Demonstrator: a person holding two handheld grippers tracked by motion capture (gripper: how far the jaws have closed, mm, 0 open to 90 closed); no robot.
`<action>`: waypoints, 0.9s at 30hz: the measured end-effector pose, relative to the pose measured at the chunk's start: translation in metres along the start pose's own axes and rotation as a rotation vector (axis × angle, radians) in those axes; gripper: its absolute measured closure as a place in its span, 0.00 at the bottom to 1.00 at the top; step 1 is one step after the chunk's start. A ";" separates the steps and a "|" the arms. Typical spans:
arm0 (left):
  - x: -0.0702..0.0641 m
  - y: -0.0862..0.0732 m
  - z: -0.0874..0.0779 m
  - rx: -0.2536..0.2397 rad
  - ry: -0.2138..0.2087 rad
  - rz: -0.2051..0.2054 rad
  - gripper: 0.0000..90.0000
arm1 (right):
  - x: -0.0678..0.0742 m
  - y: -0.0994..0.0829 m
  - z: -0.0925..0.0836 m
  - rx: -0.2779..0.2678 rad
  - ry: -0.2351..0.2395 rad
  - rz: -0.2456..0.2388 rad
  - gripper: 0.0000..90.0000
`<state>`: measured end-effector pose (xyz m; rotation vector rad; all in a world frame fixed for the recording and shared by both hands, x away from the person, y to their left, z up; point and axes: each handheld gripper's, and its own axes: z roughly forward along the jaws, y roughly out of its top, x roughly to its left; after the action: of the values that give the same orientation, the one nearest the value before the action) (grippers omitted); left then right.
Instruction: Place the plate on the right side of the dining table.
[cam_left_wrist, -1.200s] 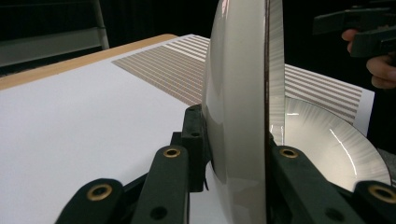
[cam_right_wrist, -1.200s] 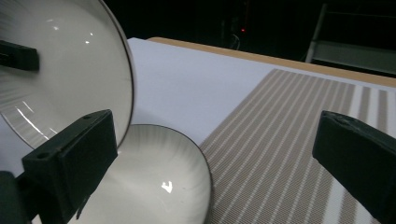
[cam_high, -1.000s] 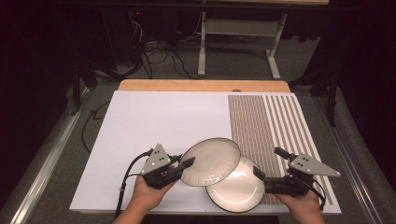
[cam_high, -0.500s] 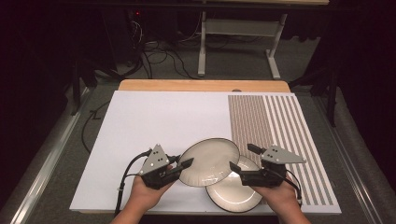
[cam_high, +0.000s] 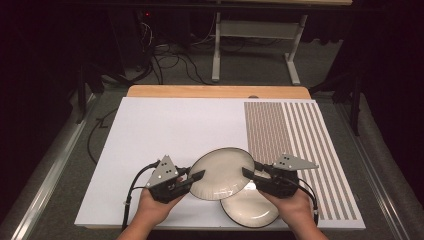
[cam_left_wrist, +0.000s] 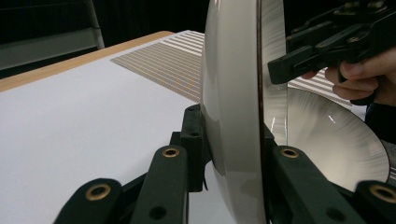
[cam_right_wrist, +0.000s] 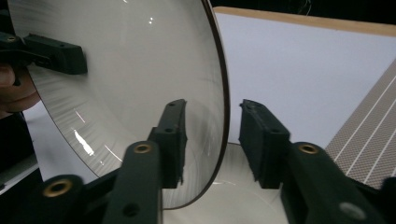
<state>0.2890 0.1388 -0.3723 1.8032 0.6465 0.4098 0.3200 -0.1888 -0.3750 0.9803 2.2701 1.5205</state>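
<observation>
high view: the left gripper (cam_high: 196, 176) pinches the left rim of the upper plate (cam_high: 222, 172), raised over a lower plate (cam_high: 250, 207) on the white mat (cam_high: 165, 130) — the right gripper (cam_high: 248, 173) is at its right rim. left gripper view: jaws pressed on the upright rim. right gripper view: jaws spread, straddling the plate edge (cam_right_wrist: 223, 93) — a gap at the right jaw.
</observation>
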 end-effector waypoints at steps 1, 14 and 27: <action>0.000 0.000 0.000 0.001 -0.001 -0.003 0.84 | -0.001 -0.001 0.001 0.003 0.010 0.002 0.74; 0.002 0.002 0.000 0.008 -0.003 -0.099 0.85 | -0.006 -0.003 0.000 -0.003 0.048 0.054 0.95; -0.001 0.030 0.023 -0.002 -0.006 -0.102 0.86 | -0.015 0.013 -0.027 -0.060 -0.025 0.010 0.96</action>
<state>0.3085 0.1139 -0.3513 1.7606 0.7310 0.3362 0.3218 -0.2155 -0.3541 0.9894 2.1924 1.5621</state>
